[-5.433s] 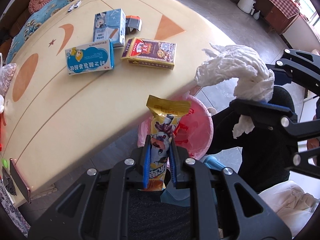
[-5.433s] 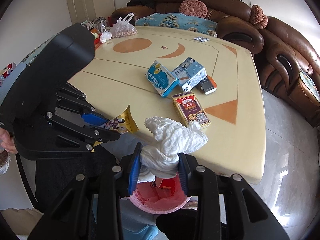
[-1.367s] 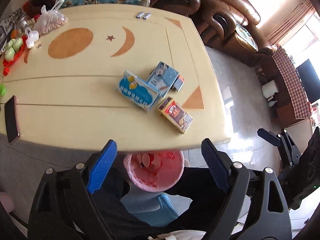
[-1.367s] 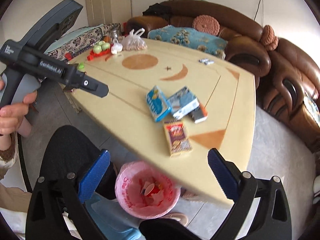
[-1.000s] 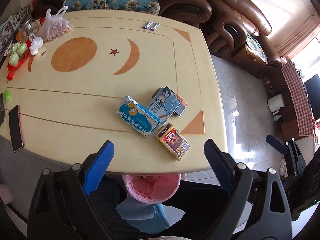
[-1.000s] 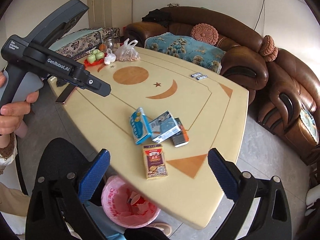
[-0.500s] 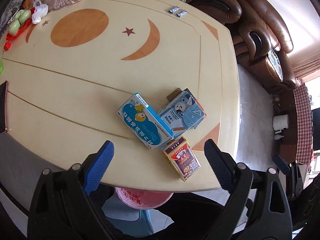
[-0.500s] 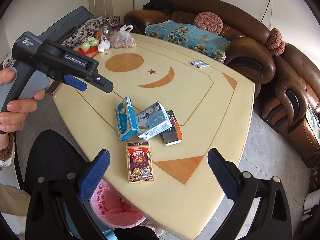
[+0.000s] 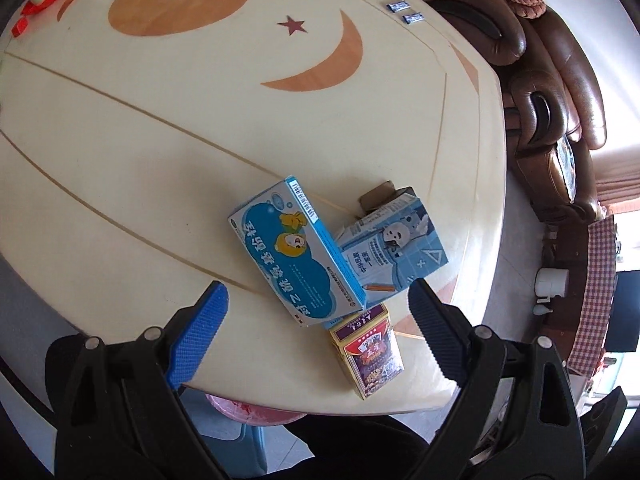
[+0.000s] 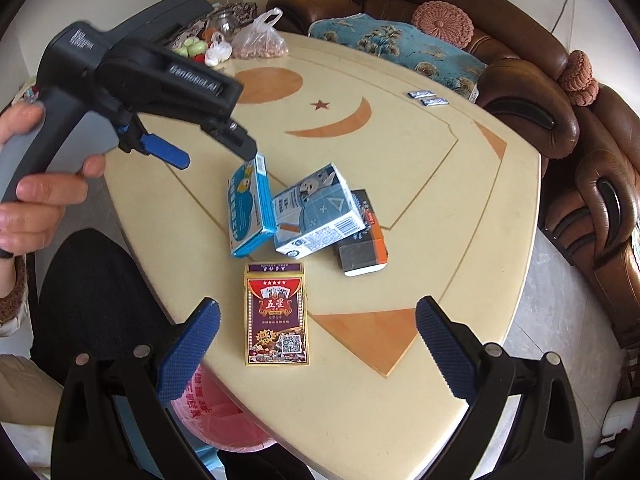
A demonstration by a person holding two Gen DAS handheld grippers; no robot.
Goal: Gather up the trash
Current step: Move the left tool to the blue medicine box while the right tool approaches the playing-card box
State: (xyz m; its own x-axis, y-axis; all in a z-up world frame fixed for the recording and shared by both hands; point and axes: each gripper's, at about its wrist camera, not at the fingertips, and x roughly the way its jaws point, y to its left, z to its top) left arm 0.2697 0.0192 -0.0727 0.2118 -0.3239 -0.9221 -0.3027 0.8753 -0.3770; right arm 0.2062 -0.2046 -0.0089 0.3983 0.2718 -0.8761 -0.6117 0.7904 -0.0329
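Both tools empty, jaws wide apart. The left gripper hovers over the blue box, likely its next pick. The right gripper straddles the card box at the table edge nearest the pink bin. Only the right view shows the orange-black box.

Bright daylight all round, and the cream desk glows evenly, a soft shadow pooling on it beside the blue box (nothing harsh). Far right of the left wrist view, the window area blows out to white. Strong fisheye bending, desk edges curving, corners black. In the right wrist view the left gripper smears slightly with motion; the boxes stay sharp
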